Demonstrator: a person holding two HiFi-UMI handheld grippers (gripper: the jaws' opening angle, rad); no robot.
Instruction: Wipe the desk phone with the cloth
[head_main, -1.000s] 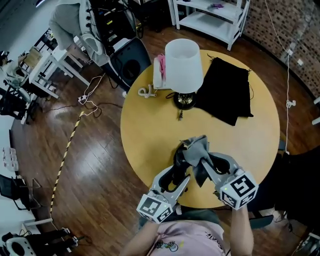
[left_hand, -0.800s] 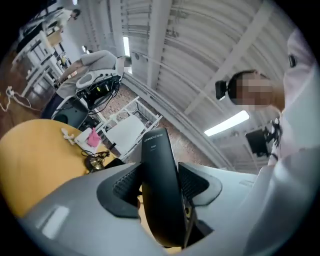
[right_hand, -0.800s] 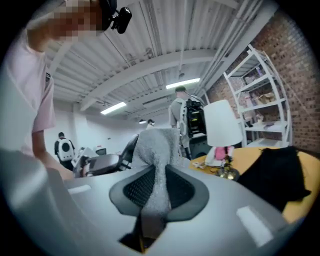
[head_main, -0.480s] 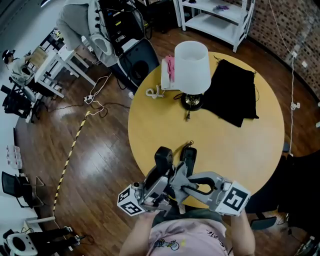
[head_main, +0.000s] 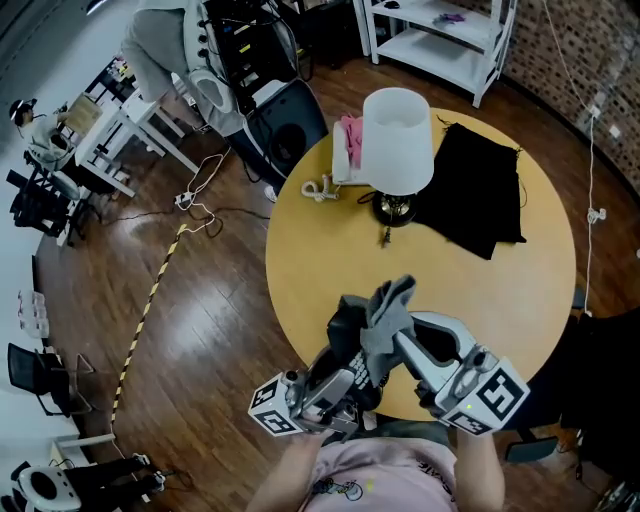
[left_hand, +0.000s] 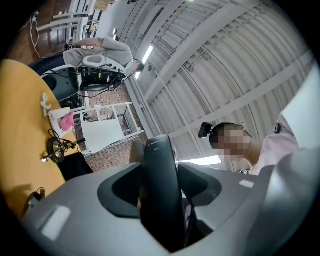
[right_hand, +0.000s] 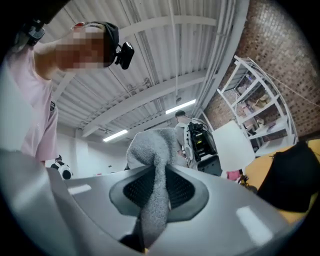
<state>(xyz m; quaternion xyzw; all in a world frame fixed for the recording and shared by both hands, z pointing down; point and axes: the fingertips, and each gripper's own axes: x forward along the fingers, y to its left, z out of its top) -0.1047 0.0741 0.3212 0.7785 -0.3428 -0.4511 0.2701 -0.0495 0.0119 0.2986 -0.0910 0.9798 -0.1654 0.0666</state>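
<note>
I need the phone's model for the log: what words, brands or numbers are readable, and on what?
Nothing reads clearly.
Small pale print near the tip of the black phone handset: too blurred to read.
Dark print on the person's pink shirt: too small, partly cut off.
Black-and-white marker cubes: square patterns, no words.

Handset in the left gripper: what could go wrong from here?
1. The left gripper clamps the black handset low down, with a long part sticking out past the jaws; wiping pressure might lever it loose and drop it onto the table.
2. The right gripper pinches only a thin fold of the grey cloth; dragging it across the handset could pull it free.
</note>
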